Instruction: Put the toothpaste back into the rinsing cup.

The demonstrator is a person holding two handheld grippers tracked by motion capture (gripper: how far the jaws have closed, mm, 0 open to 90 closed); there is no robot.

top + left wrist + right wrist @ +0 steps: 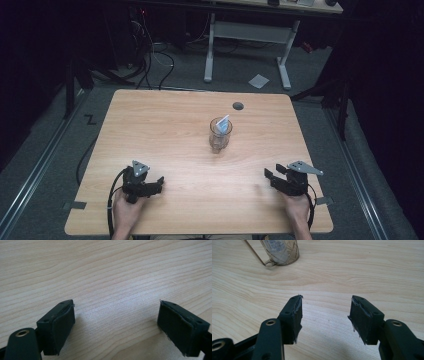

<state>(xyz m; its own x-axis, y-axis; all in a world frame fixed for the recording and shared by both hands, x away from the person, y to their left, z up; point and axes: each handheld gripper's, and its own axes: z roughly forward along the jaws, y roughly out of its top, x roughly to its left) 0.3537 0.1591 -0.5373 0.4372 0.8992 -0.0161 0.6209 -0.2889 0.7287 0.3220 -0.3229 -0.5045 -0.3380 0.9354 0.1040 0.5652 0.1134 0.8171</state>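
Both claws sit low at the near edge of the worktop [165,125], one at each corner. My left claw [159,183] has its jaws spread wide with bare wood between them. My right claw [272,172] has its jaws apart too, somewhat narrower, nothing between the pads [293,317].

The glass mug [219,135] stands upright around the middle of the worktop, well apart from both claws. In the right gripper view it sits ahead and off to the left, its base and the foot of its handle [268,263] plain to see.

Contents: a white-and-blue packet [223,123] stands inside, leaning, its top corner poking above the rim. Printing shows through the glass [277,247]; I can't read it. No liquid that I can make out.

Step in hand, as I judge it: the approach, nothing gripped. The right claw points toward the mug and looks like the one to go.

Next move calls for a long forward reach bearing left, then either straddling the mug's wall or pinching the packet's exposed corner. Clear glass, narrow base: approach gently or it may tip.
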